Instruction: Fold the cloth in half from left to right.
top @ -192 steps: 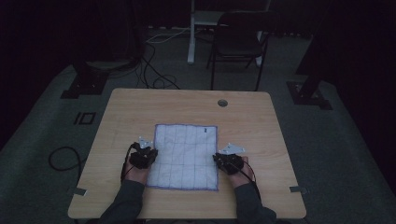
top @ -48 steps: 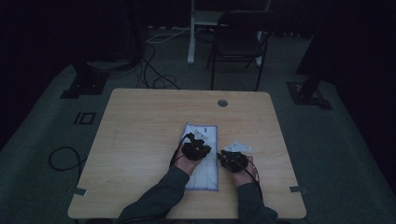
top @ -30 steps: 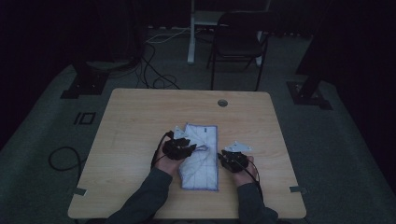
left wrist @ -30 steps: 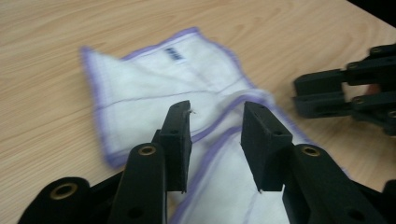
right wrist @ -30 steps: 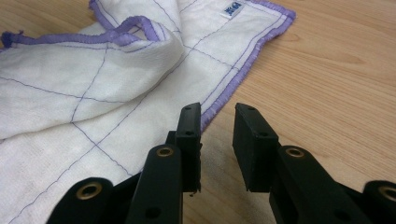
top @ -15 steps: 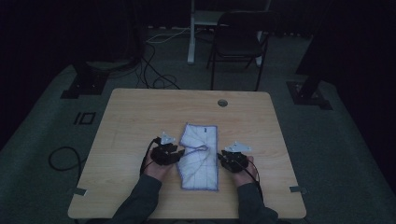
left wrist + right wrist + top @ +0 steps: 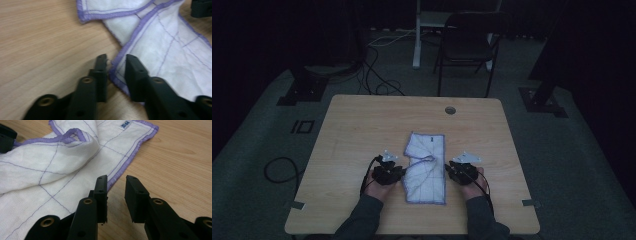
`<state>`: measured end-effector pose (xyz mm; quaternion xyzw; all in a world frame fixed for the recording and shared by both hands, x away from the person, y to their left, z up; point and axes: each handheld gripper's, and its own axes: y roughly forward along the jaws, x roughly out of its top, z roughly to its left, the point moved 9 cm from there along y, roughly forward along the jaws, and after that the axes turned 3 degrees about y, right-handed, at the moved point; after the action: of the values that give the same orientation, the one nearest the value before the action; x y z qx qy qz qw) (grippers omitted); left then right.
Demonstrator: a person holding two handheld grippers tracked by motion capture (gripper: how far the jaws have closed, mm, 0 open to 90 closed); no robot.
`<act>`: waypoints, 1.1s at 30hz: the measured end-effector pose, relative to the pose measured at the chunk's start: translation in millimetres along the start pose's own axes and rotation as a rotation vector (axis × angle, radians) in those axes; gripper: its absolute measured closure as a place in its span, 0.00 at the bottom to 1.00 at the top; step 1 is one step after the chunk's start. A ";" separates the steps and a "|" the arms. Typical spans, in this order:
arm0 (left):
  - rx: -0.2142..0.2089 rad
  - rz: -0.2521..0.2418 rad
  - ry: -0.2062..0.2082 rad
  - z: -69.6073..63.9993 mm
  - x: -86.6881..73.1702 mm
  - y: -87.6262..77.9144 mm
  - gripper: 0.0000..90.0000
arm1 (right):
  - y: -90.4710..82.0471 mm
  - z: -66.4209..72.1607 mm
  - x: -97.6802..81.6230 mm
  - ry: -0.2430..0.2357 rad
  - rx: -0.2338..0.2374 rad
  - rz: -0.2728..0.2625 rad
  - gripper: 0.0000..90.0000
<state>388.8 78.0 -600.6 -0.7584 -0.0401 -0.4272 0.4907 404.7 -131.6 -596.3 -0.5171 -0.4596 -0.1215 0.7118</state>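
A white cloth with purple stitched edges and thin purple lines lies folded on the light wooden table, near the middle and closer to the person. One flap is turned over on top, so the cloth looks long and narrow from the high view.

The left gripper sits just beside the cloth's left edge. In the left gripper view its two black jaws are a little apart. The purple edge of the cloth runs between them, but they are not pinching it.

The right gripper sits just beside the cloth's right edge. In the right gripper view its jaws are also a little apart and hold nothing. The purple edge of the cloth ends right by one jaw, with bare table between the jaws.

A dark chair stands behind the table.
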 end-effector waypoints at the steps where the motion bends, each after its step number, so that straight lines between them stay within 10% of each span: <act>1: 0.001 -0.002 0.001 -0.5 -0.1 -0.3 0.89 | 0.0 -0.1 0.0 0.001 0.000 0.000 0.80; 12: -0.023 -0.032 0.014 -9.2 2.0 -12.3 0.98 | 0.0 -0.2 -0.2 0.000 -0.002 0.000 0.80; 33: -0.211 -0.122 0.206 -102.1 23.8 -38.6 0.85 | -0.8 -1.1 0.2 0.000 -0.004 -0.002 0.80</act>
<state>323.2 9.9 -541.1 -0.7539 0.0096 -0.5336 0.3832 404.9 -132.7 -595.8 -0.5181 -0.4598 -0.1234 0.7106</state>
